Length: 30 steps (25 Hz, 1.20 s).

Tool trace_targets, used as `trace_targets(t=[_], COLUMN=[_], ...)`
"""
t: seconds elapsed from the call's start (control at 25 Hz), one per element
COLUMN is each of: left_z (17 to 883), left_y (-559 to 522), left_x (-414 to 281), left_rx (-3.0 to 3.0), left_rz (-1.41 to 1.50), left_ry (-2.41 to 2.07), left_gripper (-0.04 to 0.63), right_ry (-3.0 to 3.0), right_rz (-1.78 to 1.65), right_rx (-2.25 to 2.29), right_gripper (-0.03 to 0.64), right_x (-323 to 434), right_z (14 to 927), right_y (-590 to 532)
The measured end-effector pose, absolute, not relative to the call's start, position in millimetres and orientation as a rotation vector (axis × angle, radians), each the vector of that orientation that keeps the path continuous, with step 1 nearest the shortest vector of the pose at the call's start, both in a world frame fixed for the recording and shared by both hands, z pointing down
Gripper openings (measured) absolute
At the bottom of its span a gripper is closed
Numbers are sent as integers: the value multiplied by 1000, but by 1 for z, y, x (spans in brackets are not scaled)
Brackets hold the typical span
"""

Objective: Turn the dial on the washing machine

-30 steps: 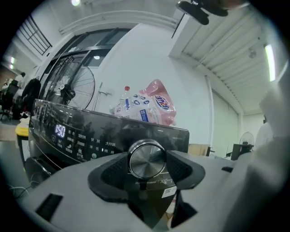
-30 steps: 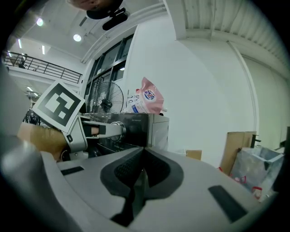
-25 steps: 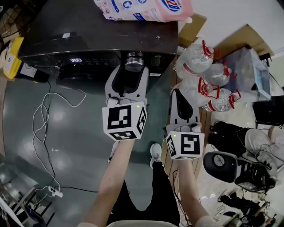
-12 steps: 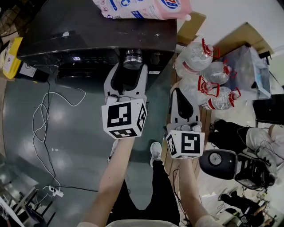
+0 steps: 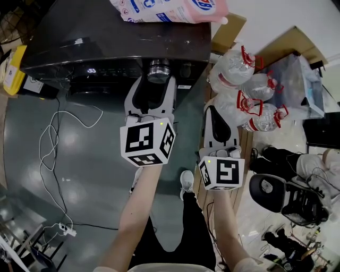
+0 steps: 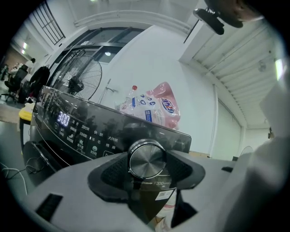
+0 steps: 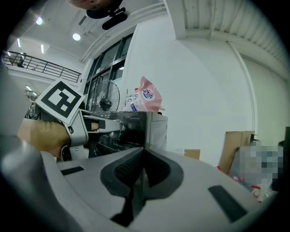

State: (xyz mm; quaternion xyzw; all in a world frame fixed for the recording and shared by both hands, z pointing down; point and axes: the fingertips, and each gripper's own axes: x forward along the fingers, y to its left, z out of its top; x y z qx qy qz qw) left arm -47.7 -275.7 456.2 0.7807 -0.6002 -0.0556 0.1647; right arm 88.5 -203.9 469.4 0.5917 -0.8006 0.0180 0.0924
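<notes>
My left claw (image 5: pixel 156 81) was clamped on the washing machine's steel dial (image 6: pixel 146 158). The left gripper view showed its two dark pads (image 6: pixel 110 174) pressed against the knob's left and right flanks. The dial sat at the right end of the black control panel (image 6: pixel 77 131), on the upper front edge of the washing machine (image 5: pixel 106 37). A lit display (image 6: pixel 63 119) reading 3:00 glowed well to its left.

My right claw (image 7: pixel 142 176) hung off the machine's right front corner, apart from it. Its jaws were together on nothing, and it took no part in the job.

A pink detergent refill pouch (image 5: pixel 170 8) lay on the machine's lid behind the panel. Clear water jugs (image 5: pixel 241 66) with red caps stood to the right, and a white cable (image 5: pixel 53 133) trailed over the grey floor (image 5: pixel 32 175) to the left.

I judged the grasp made and the turning itself the step in hand. The next move, as I read it, called for a roll of the left wrist about the knob's own axis. It would need an even squeeze so the smooth metal would not slip between the pads, and an eye on the display for a change of programme.
</notes>
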Motion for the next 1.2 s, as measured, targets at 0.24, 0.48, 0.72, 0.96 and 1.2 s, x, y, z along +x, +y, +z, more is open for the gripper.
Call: trace_targets(t=[0.24, 0.48, 0.72, 0.96, 1.2], left_z=[457, 459, 460, 461, 461], left_y=[-276, -277, -277, -277, -277], left_x=[-49, -51, -53, -55, -54], left_rx=[2154, 2092, 1978, 1911, 1916], left_rz=[-265, -352, -499, -571, -563], left_ry=[-1644, -1580, -1473, -1403, -1414], left_gripper=[262, 262, 262, 262, 264], right_ry=[-2376, -2374, -2372, -2372, -2374], right_rz=[48, 62, 53, 59, 35], right_rx=[1758, 1755, 1757, 1755, 1742], right_gripper=[3, 3, 3, 3, 3], right_x=[88, 88, 88, 88, 84], right_z=[469, 473, 471, 472, 471], right_y=[-204, -203, -202, -201, -199])
